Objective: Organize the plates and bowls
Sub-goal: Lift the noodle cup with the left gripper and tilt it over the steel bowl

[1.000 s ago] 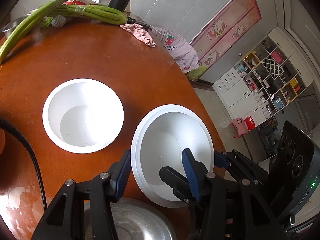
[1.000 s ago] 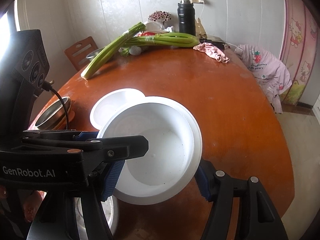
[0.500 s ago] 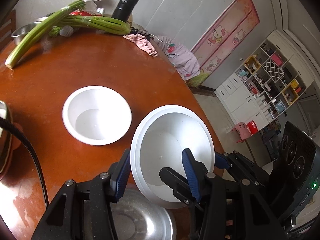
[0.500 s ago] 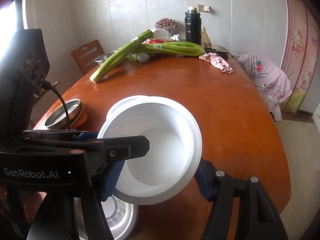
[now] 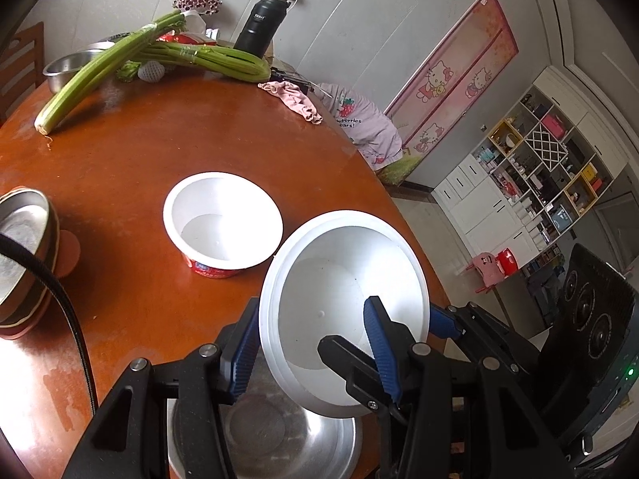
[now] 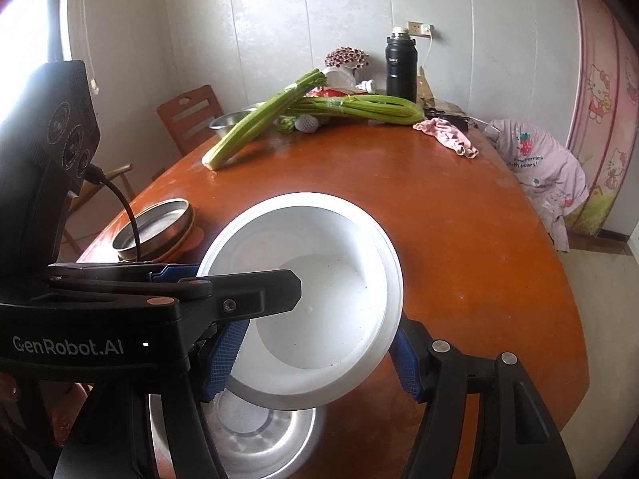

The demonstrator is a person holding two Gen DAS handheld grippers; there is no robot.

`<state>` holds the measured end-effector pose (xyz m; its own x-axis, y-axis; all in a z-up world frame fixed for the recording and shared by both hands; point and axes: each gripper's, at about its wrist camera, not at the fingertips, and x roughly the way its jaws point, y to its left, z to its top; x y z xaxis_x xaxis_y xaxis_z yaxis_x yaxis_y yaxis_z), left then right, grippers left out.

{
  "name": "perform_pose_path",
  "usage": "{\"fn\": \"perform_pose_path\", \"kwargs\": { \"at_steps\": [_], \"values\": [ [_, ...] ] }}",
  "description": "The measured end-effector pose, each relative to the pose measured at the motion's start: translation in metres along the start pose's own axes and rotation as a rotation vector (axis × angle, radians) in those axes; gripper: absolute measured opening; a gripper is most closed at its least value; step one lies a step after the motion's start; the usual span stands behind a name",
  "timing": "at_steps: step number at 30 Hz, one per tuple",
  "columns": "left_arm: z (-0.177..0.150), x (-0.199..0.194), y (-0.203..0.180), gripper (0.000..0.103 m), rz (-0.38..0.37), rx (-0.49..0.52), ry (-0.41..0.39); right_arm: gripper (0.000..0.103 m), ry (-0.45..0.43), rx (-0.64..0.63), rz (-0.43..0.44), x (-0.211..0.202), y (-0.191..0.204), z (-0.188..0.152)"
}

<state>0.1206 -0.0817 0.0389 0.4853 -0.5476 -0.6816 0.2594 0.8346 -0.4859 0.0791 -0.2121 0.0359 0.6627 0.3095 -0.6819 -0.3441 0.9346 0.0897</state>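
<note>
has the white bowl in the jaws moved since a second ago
Yes. The held white bowl has lifted up and away from the other white bowl on the table, whose red side now shows.

A white bowl (image 6: 319, 299), tilted above the orange tabletop (image 6: 459, 239), sits between the blue-padded fingers (image 6: 407, 363) of the right gripper (image 6: 315, 359), the left gripper (image 6: 223, 291) clamping its near rim. A steel basin (image 6: 263, 439) lies beneath; celery (image 6: 359, 107) rests beyond.
</note>
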Motion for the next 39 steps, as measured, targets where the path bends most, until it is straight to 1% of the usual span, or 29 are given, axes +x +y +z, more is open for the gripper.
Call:
{"fn": "perform_pose_path", "kwargs": {
  "at_steps": [15, 19, 30, 39],
  "values": [
    [-0.019, -0.029, 0.009, 0.050, 0.010, 0.013, -0.050, 0.069, -0.042, -0.042, -0.001, -0.015, 0.032, -0.012],
    [-0.025, -0.034, 0.013, 0.050, 0.010, 0.006, -0.051, 0.069, -0.042, -0.047, 0.012, -0.016, 0.039, -0.016],
    [-0.036, -0.038, 0.018, 0.050, 0.003, -0.004, -0.058, 0.069, -0.034, -0.067, 0.005, -0.020, 0.050, -0.025],
    [-0.045, -0.039, 0.023, 0.051, 0.031, -0.012, -0.046, 0.069, -0.013, -0.088, 0.015, -0.018, 0.056, -0.031]
  ]
}}
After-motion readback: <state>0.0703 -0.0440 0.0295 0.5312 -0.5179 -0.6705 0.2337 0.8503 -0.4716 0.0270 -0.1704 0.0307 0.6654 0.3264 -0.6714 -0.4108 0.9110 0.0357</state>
